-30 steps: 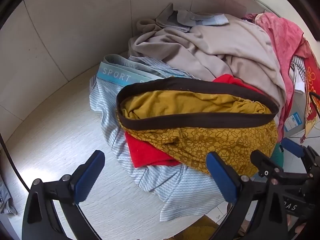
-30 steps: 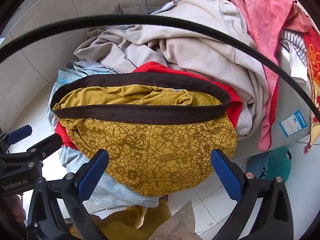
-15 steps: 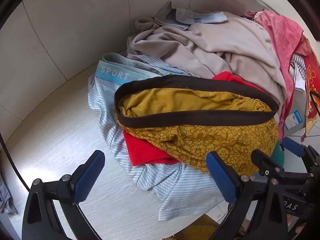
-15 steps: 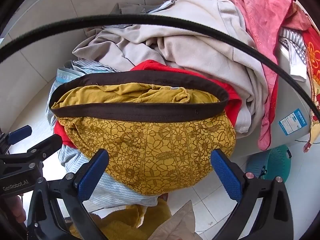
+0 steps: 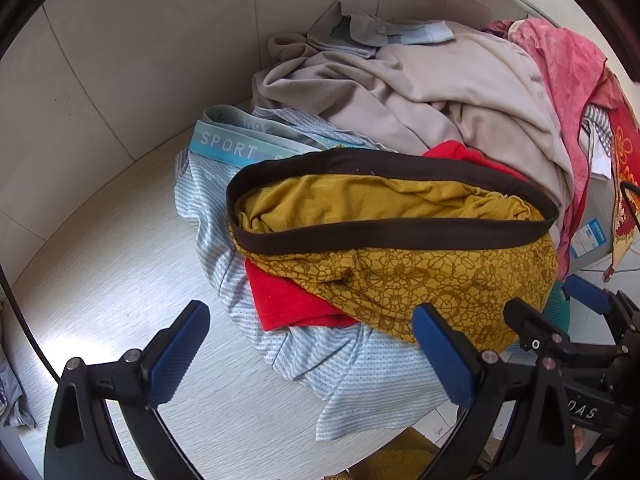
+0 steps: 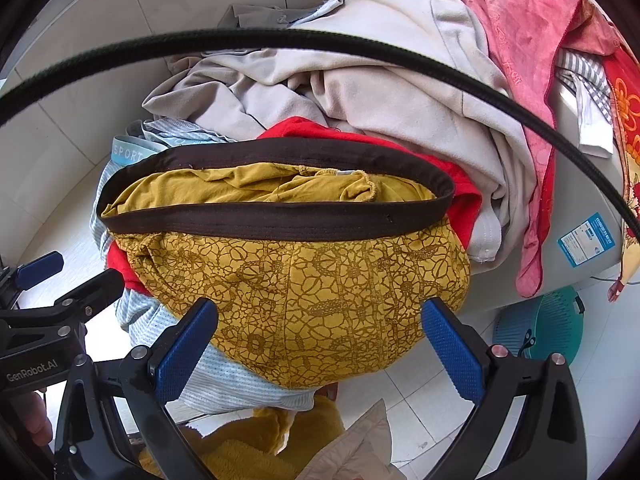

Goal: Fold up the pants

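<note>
Mustard-yellow patterned pants [image 5: 420, 280] [image 6: 304, 296] with a dark brown waistband [image 5: 384, 236] [image 6: 272, 222] lie on top of a clothes heap on a pale table [image 5: 100, 292], waist opening facing me. My left gripper [image 5: 312, 352] stands open in front of the heap, over a pale blue striped garment [image 5: 352, 376] and a red cloth [image 5: 288, 304]. My right gripper [image 6: 320, 344] is open just before the pants' hanging lower edge, holding nothing. The right gripper also shows at the right of the left wrist view.
Beige garments [image 5: 420, 92] [image 6: 360, 92], a pink cloth [image 6: 520, 40] and a "SPORT" waistband [image 5: 232, 148] pile behind against a tiled wall. A grey box with a label [image 6: 584, 240] stands right. A teal basket [image 6: 556, 328] and more clothes [image 6: 280, 440] lie on the floor. A black cable [image 6: 360, 40] crosses above.
Both grippers have edged slightly closer to the heap, so the yellow pants look a little larger. Nothing was grasped and the clothes have not moved.
</note>
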Tool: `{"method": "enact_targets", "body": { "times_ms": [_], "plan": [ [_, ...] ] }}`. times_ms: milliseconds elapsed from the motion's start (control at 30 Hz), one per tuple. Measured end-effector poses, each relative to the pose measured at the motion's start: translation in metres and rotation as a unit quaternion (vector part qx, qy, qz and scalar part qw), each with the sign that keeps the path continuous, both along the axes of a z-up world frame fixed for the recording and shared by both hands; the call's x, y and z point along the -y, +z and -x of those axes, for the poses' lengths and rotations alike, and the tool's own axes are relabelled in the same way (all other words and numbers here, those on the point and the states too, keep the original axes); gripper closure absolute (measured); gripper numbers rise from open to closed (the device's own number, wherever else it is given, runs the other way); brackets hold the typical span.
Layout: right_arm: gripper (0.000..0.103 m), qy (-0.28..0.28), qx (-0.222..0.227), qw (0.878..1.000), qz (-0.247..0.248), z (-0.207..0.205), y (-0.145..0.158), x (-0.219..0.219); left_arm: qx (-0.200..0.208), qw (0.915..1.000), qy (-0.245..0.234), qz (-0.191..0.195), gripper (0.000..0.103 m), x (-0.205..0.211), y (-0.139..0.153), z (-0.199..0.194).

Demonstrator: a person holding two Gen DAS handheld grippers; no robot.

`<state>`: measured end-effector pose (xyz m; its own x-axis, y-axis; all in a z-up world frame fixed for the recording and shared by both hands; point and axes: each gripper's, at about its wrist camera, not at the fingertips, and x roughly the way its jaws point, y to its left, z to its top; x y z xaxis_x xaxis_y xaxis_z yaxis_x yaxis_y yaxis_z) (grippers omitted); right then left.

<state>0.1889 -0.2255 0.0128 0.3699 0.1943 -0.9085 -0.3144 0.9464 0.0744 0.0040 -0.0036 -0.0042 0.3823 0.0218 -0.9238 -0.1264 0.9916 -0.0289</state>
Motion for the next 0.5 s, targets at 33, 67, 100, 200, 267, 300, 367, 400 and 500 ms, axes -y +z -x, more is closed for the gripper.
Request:
{"method": "enact_targets", "body": {
  "times_ms": [33, 67, 100, 200, 267, 300, 367, 400, 500],
  "plan": [
    [0.000, 0.000, 0.000, 1.000, 0.000, -0.0001, 0.0000, 0.0000, 0.000, 1.0000, 0.000, 0.001, 0.000, 0.0001, 0.0002, 0.0015],
    [0.000, 0.000, -0.001, 1.000, 0.000, 0.0001, -0.0002, 0.0006, 0.000, 1.0000, 0.001, 0.001, 0.000, 0.0005, -0.0001, 0.0015],
    [0.000, 0.000, -0.001, 1.000, 0.000, -0.0001, -0.0001, 0.0004, -0.001, 1.0000, 0.001, 0.000, 0.000, 0.0004, 0.0000, 0.0019],
    [0.000, 0.000, -0.002, 1.000, 0.000, -0.0002, -0.0022, 0.0007, 0.000, 1.0000, 0.001, 0.000, 0.000, 0.0026, -0.0050, 0.0063],
    [0.000, -0.001, -0.002, 1.000, -0.001, -0.0005, -0.0025, 0.0011, 0.000, 1.0000, 0.001, 0.000, 0.000, 0.0029, -0.0059, 0.0071],
    [0.000, -0.001, -0.002, 1.000, -0.001, -0.0001, -0.0028, 0.0016, 0.000, 1.0000, 0.001, 0.000, 0.000, 0.0027, -0.0050, 0.0062],
    [0.000, 0.000, -0.002, 1.000, -0.001, -0.0004, -0.0028, 0.0015, 0.000, 1.0000, 0.001, 0.000, 0.000, 0.0027, -0.0052, 0.0062],
    [0.000, 0.000, -0.002, 1.000, -0.001, -0.0004, -0.0028, 0.0015, -0.001, 1.0000, 0.001, 0.000, 0.000, 0.0027, -0.0050, 0.0060],
    [0.000, 0.000, -0.003, 1.000, -0.001, -0.0010, -0.0025, 0.0012, -0.001, 1.0000, 0.001, 0.000, 0.000, 0.0027, -0.0050, 0.0058]
  ]
}}
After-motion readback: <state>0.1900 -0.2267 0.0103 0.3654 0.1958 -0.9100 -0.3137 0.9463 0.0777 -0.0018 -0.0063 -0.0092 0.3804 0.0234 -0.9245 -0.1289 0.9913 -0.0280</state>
